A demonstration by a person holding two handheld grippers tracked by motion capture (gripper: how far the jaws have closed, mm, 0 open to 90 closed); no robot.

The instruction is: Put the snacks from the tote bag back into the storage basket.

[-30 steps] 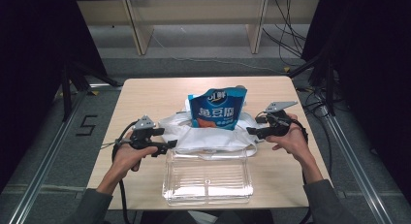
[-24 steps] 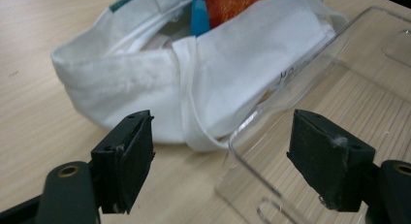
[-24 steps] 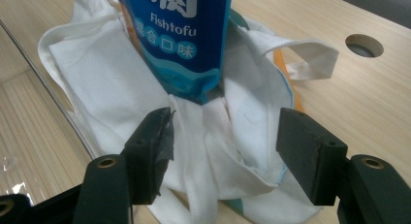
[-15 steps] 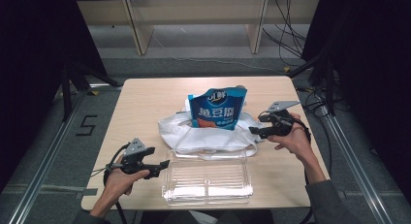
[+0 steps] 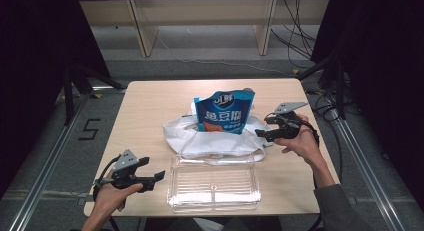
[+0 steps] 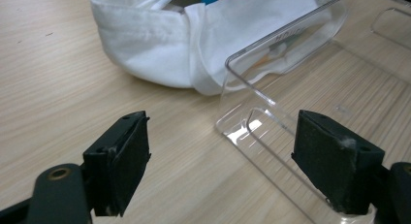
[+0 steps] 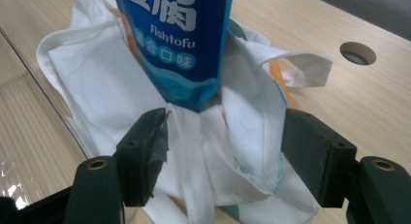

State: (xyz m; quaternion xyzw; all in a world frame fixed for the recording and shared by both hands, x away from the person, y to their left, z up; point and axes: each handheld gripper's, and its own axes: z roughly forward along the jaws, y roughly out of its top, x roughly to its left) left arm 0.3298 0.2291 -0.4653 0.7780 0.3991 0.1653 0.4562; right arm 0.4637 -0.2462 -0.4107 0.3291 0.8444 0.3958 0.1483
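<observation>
At frame centre the blue snack pouch (image 5: 223,112) stands in the white cloth bag (image 5: 215,136), whose rim the right gripper (image 5: 264,134), jaws just spreading, straddles without pinching, while the left gripper (image 5: 159,176) gapes empty lower left beside the clear tray (image 5: 214,183), seemingly to steady it.

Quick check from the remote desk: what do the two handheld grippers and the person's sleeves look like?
Both the left gripper and right gripper are black, each with two blocky black jaws, a grey three-cornered plate on top and a black trailing cable. A dark grey sleeve shows on the right arm.
</observation>
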